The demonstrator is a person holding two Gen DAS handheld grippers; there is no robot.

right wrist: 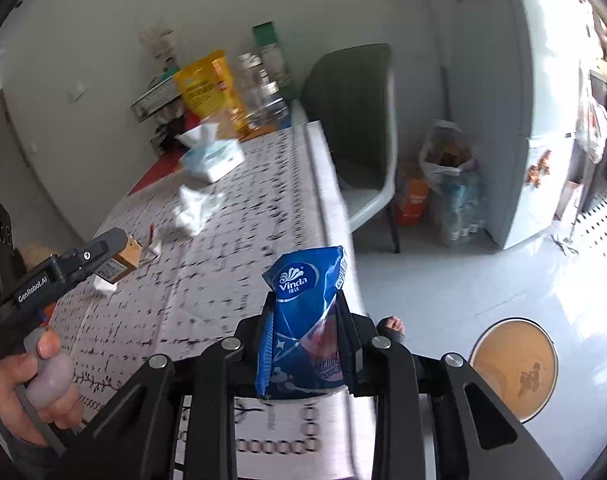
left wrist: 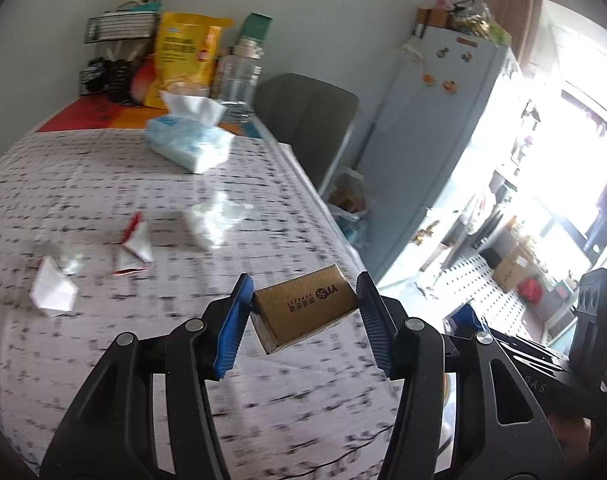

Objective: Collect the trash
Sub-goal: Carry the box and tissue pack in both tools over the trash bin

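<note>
Gripping a small gold box [left wrist: 305, 308] between its blue pads, the left hand-held gripper [left wrist: 303, 316] hangs above the patterned surface [left wrist: 103, 184], where crumpled wrappers [left wrist: 133, 250] lie. In the right wrist view, the right hand-held gripper [right wrist: 305, 320] pinches a blue tissue packet [right wrist: 303, 320] beyond the surface's edge.

tissue pack [left wrist: 189, 144] and crumpled wrappers [left wrist: 133, 246] dot the table [left wrist: 83, 184], open floor [right wrist: 443, 280] beside chair [right wrist: 359, 120]
</note>
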